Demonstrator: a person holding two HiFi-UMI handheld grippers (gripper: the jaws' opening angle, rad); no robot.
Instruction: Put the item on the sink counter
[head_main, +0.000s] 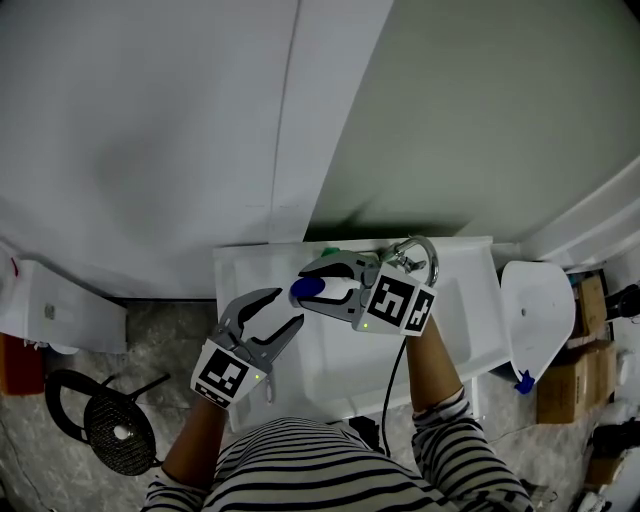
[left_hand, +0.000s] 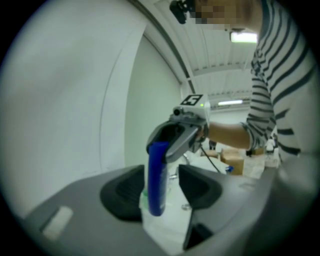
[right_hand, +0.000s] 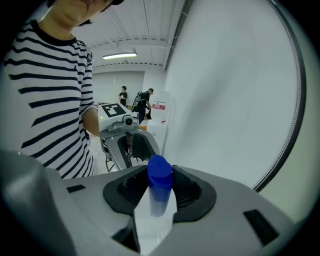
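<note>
The item is a blue tube-shaped bottle with a blue cap. My right gripper is shut on it and holds it over the back left part of the white sink. In the right gripper view the bottle stands clamped between the dark pads. My left gripper hovers just in front of it with its jaws spread wide and nothing in them. In the left gripper view the bottle hangs from the right gripper, beyond my open jaws and in line with the gap between them.
A chrome faucet rises at the sink's back edge, with a small green thing beside it. White wall panels stand behind. A white fixture and cardboard boxes lie right, a black wire stand lower left.
</note>
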